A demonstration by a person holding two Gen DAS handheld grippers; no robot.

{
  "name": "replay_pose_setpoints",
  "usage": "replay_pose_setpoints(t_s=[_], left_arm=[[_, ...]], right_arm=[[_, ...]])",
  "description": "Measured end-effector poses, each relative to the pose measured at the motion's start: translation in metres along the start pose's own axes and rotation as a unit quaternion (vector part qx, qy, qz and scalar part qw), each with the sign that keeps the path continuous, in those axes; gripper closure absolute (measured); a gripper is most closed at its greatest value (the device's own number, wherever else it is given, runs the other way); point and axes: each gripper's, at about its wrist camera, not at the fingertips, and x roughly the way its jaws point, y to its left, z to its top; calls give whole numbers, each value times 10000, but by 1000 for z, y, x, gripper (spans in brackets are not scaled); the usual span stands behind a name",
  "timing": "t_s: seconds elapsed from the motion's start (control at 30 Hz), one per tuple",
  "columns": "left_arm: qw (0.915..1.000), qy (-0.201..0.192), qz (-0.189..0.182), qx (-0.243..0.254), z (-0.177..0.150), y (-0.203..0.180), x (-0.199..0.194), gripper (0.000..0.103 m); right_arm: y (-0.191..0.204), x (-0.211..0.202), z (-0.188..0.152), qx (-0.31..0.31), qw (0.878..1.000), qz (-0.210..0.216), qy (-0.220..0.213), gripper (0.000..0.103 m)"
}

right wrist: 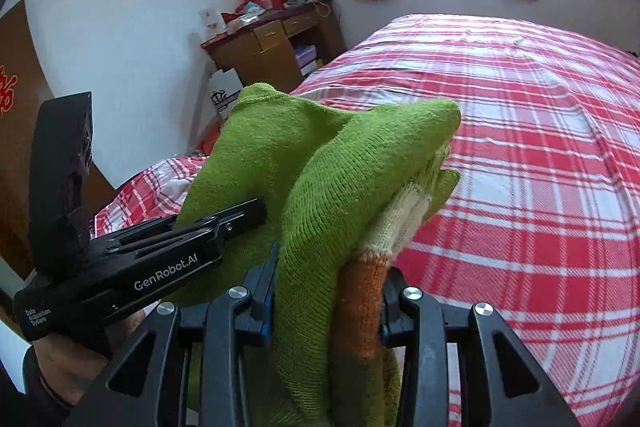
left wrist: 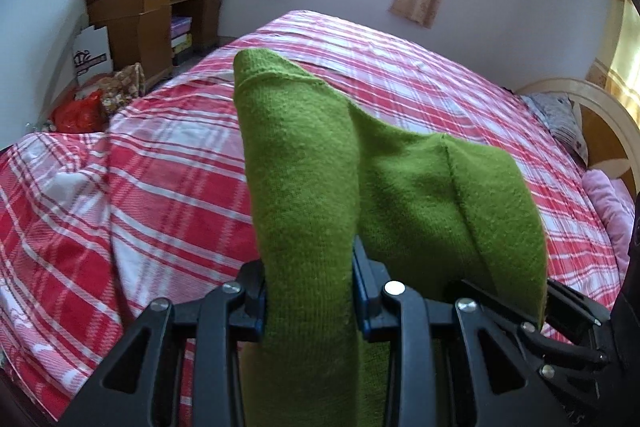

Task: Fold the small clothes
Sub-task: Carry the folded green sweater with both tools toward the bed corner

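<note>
Knitwear fills the left wrist view: a green sweater (left wrist: 304, 187) rises between the pads of the left gripper (left wrist: 309, 301), which is clamped on it above the red plaid bed (left wrist: 460, 87). From the right wrist, the right gripper (right wrist: 326, 311) pinches the same sweater at its cream and orange bands, with the left gripper just beside it, near a wooden desk (right wrist: 272, 47).

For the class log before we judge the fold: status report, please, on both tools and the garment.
Left tool shut on green knit garment. Right tool shut on it too. Garment held above plaid bed. Nothing in the way.
</note>
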Motion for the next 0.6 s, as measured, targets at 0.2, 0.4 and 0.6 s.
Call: replay_pose_setpoints(t_s=[0.2, 0.4, 0.6], left_arm=[[9996, -118, 203, -127, 7, 26, -3, 70], [9987, -212, 407, -210, 17, 46, -2, 70], [9976, -261, 574, -279, 28, 62, 6, 70]], right_arm=[[18, 20, 11, -190, 9996, 185, 26, 65], [35, 38, 22, -329, 9989, 332, 31, 65], [48, 60, 38, -418, 9981, 444, 25, 65]])
